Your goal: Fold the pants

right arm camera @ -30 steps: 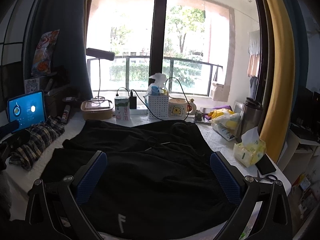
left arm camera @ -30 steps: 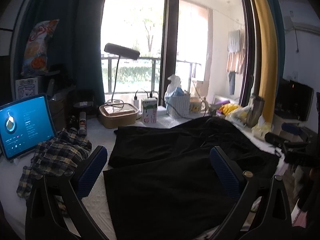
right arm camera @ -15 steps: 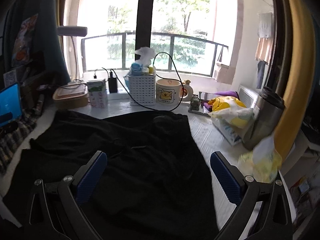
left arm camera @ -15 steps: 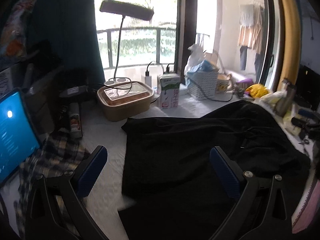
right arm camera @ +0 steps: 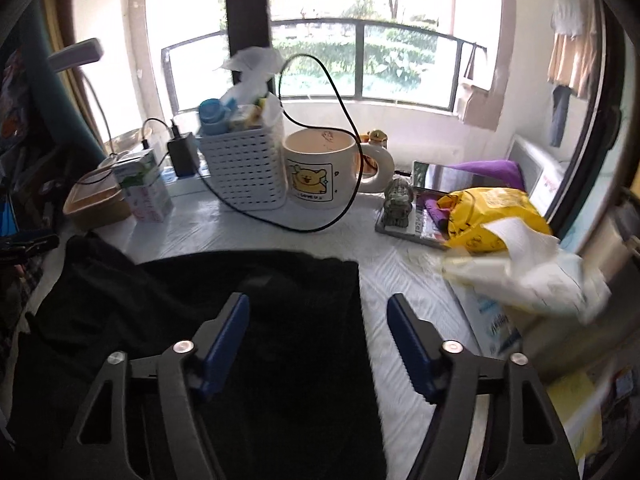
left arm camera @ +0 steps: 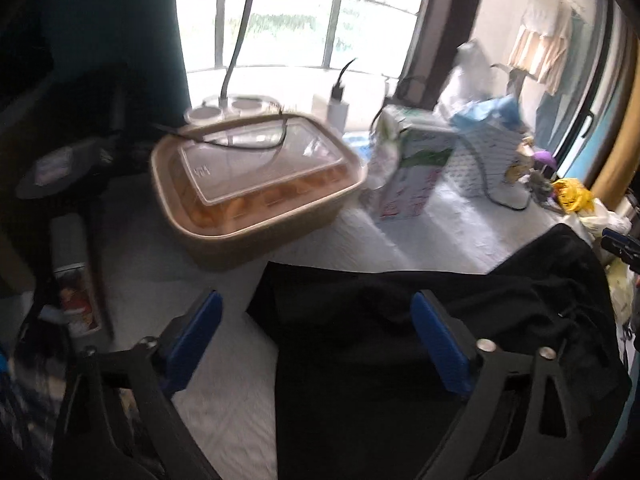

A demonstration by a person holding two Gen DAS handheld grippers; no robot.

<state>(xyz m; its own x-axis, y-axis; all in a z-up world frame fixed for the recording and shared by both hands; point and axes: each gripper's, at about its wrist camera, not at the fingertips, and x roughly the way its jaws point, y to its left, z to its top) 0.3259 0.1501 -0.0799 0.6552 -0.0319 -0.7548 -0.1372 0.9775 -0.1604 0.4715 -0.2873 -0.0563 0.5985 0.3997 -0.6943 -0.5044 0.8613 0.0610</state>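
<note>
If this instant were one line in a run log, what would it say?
task: fold pants | left hand-held gripper: closing, straddling far-left corner of black pants | right hand-held gripper: closing, straddling far-right corner | nothing pinched yet

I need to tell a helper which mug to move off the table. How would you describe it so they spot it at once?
Start at the big window and look down to the white-covered table, along its far edge. Right of the white lattice basket stands the mug: wide, cream, with a chunky ring handle. Its yellow cartoon bear picture sets it apart, and a black cable arcs across it.
</note>
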